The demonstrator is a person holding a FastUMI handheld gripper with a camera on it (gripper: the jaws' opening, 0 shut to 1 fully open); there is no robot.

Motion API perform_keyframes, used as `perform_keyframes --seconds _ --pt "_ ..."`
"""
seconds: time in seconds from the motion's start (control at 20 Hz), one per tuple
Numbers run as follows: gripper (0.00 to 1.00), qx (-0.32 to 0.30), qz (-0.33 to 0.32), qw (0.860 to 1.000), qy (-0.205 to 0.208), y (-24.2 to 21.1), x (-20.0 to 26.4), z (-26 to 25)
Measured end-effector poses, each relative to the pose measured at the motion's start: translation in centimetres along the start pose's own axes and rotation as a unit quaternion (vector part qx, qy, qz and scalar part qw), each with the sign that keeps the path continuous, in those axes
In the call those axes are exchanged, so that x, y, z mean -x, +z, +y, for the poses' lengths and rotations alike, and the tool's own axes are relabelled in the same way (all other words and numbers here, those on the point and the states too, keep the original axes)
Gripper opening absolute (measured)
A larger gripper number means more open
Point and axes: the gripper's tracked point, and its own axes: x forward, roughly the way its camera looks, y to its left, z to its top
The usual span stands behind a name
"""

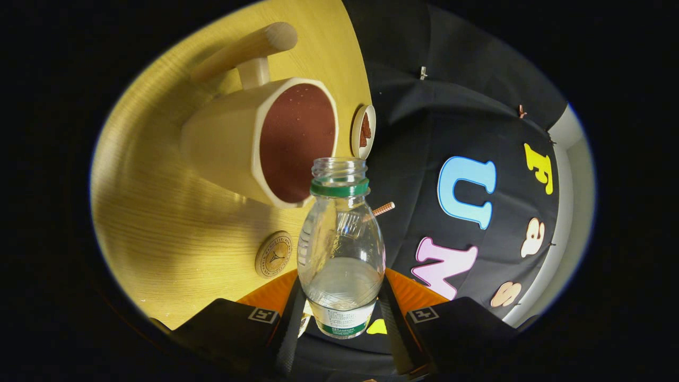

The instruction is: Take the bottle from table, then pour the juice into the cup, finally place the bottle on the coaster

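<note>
My gripper (342,310) is shut on a clear plastic bottle (341,249) with a green neck ring and no cap. Both fingers (293,318) press on its lower body near the label. The whole view is rolled, so the wooden table (159,212) stands off to one side. A little clear liquid sits in the bottle's lower half. Just beyond the bottle's open mouth is a cream cup (254,140) with a brown inside and a wooden handle (244,50). A round wooden coaster (273,254) lies on the table beside the bottle.
A second small round disc (364,131) with a brown pattern lies at the table's edge past the cup. A thin striped stick (383,208) pokes out behind the bottle's shoulder. The black cloth wall (477,132) hangs beyond the table.
</note>
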Motion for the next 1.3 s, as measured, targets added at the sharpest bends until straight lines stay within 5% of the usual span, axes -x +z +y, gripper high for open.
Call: perform_keyframes --seconds 1.3 --pt "0.73 0.065 -0.018 0.997 -0.027 -0.2 -0.8 -1.6"
